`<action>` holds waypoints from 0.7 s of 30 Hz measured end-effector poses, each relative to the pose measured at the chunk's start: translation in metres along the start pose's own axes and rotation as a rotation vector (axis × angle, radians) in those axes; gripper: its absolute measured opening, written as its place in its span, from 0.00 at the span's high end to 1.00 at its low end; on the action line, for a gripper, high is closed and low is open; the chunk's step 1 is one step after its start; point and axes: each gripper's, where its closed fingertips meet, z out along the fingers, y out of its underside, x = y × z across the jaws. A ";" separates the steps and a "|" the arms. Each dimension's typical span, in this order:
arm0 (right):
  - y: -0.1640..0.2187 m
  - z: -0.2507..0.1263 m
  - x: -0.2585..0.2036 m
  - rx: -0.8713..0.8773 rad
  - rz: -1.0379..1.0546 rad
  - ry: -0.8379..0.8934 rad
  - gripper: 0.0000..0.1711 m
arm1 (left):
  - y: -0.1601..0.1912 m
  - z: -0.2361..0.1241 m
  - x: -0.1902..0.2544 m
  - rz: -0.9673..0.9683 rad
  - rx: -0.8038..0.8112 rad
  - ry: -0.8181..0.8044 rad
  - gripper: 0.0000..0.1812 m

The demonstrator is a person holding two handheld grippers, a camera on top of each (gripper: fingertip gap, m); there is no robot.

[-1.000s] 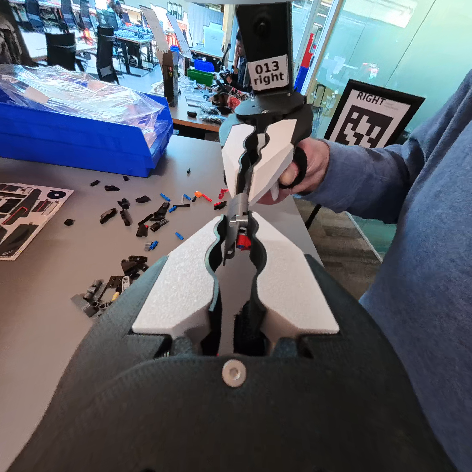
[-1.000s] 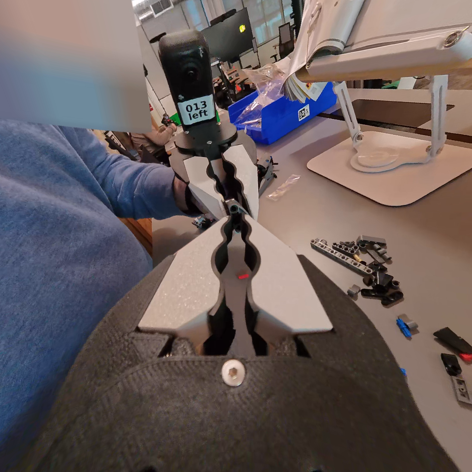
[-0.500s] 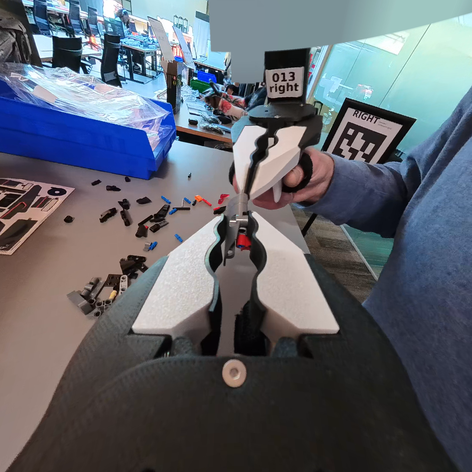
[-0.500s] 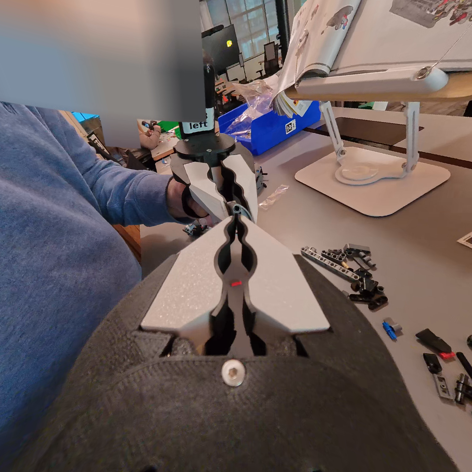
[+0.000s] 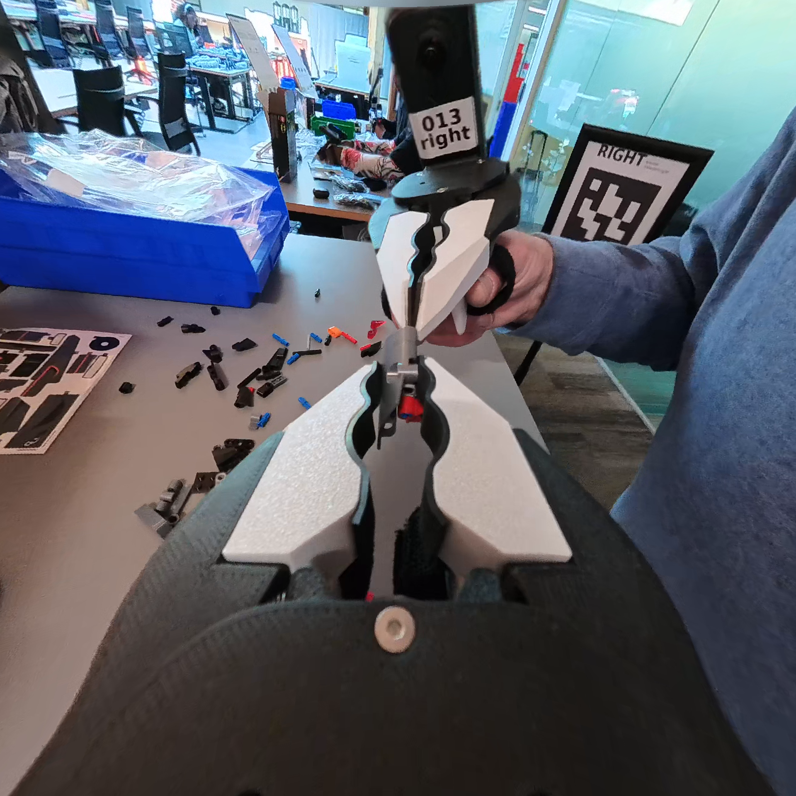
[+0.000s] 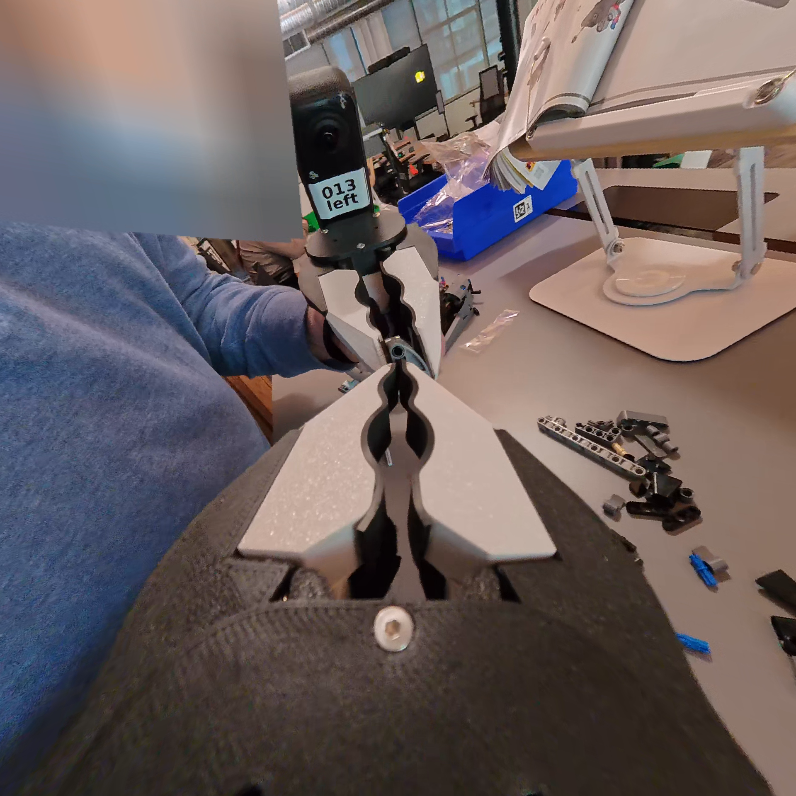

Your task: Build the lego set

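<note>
My left gripper [image 5: 401,371] is shut on a small grey lego assembly [image 5: 396,379] with a red part [image 5: 408,407], held above the grey table [image 5: 107,495]. My right gripper [image 5: 409,329] comes down from above, tip to tip with the left, and is shut on the top of the same grey assembly. In the right wrist view my right gripper [image 6: 398,368] is shut. The left gripper [image 6: 402,355] faces it, and a grey piece with a round hole [image 6: 397,353] shows between the tips. Most of the assembly is hidden by the fingers.
Loose black, grey, blue and red lego pieces [image 5: 258,370] [image 6: 637,465] lie on the table. A blue bin with plastic bags [image 5: 129,254] stands at the back and a sticker sheet [image 5: 43,379] lies at the left. An instruction booklet [image 6: 560,64] rests on a white stand [image 6: 646,301]. The table edge is close on the right. Less than 4 cm separates the two grippers' tips.
Both grippers stay tip to tip on the grey assembly. The right gripper has shifted and tilted a little. The red spot seen between the right fingers no longer shows.
</note>
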 end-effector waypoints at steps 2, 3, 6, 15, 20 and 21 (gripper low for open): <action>0.000 0.000 -0.001 -0.007 0.011 -0.017 1.00 | 0.000 0.000 0.001 0.022 -0.011 -0.004 0.92; 0.000 0.000 -0.003 -0.008 0.013 -0.029 1.00 | 0.000 -0.001 0.002 0.029 -0.011 0.000 0.92; 0.001 0.001 -0.004 -0.035 0.011 -0.041 1.00 | 0.001 -0.001 0.003 0.055 -0.029 -0.006 0.92; -0.003 0.013 -0.008 -0.073 -0.022 -0.055 1.00 | 0.007 0.008 0.009 0.070 -0.046 -0.001 0.92; -0.007 -0.001 0.003 -0.027 0.018 -0.015 1.00 | 0.016 0.003 0.000 0.043 -0.043 -0.033 0.92; -0.005 -0.003 0.004 -0.032 0.019 -0.004 1.00 | 0.019 0.003 0.000 0.049 -0.052 -0.034 0.92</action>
